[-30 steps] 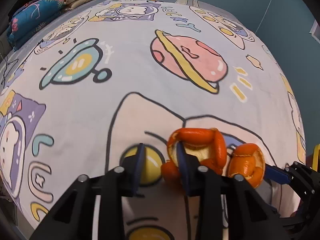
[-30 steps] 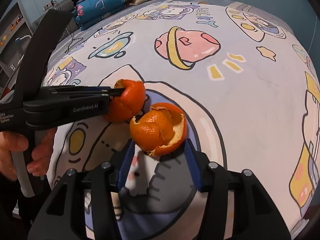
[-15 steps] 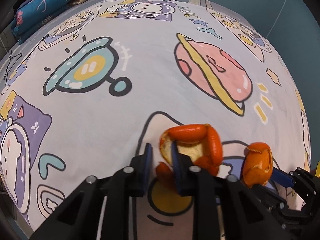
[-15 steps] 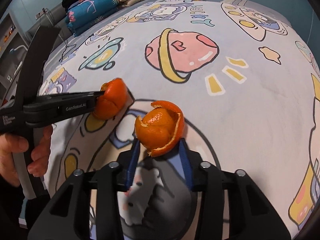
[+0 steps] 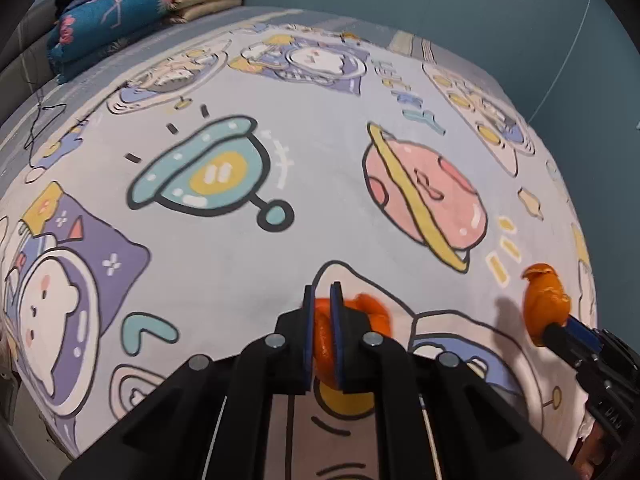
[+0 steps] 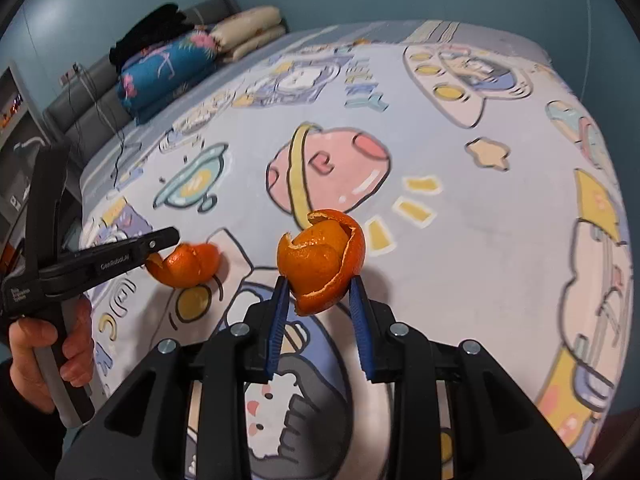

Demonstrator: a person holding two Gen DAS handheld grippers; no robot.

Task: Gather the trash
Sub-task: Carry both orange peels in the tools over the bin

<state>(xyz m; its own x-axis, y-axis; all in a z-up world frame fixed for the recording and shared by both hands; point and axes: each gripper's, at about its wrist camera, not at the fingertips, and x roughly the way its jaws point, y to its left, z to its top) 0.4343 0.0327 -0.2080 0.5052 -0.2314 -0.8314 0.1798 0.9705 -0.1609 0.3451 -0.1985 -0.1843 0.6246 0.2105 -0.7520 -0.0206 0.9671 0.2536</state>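
My left gripper [image 5: 321,294] is shut on an orange peel [image 5: 368,312] and holds it above the bed. The same peel [image 6: 188,264] shows at the left gripper's tip [image 6: 170,236] in the right wrist view. My right gripper [image 6: 318,284] is shut on a second, curled orange peel [image 6: 320,264], lifted off the cartoon-print bedsheet [image 6: 460,240]. That peel [image 5: 544,300] shows at the far right of the left wrist view, on the right gripper's tip [image 5: 560,330].
Folded blankets and pillows [image 5: 132,12] are stacked at the far left corner of the bed, also in the right wrist view [image 6: 192,60]. A black cable [image 5: 44,120] lies near the left edge. A teal wall [image 5: 480,8] stands behind the bed.
Both grippers have lifted up and back from the sheet with their peels. The left jaws closed tighter on their peel. The two peels have moved farther apart.
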